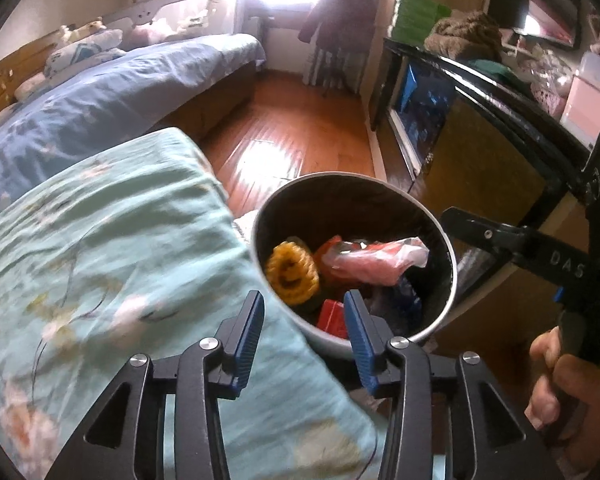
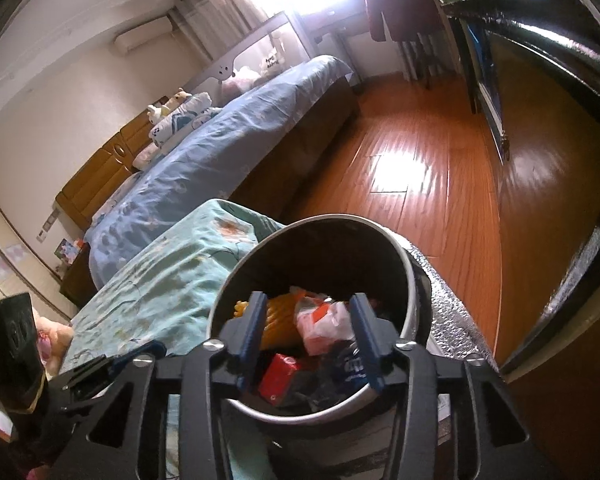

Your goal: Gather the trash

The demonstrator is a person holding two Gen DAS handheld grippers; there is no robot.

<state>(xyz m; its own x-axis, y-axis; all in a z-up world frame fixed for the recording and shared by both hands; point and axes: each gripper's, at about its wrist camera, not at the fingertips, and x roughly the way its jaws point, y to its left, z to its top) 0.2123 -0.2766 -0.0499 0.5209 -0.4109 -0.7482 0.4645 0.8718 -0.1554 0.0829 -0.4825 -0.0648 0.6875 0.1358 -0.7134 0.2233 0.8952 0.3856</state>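
Both grippers, left [image 1: 304, 318] and right [image 2: 308, 320], hovered with fingers parted and empty over the bin [image 2: 414, 308] beside the bed [image 1: 100, 248], trash [image 2: 324, 324] inside. Best withdrawn straight up, clear of the rim.

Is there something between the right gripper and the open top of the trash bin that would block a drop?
Nothing visible blocks it. The right gripper hangs open and empty directly over the trash bin, whose mouth has no lid. Inside lie a yellow knitted piece, a pink plastic wrapper and a red box.
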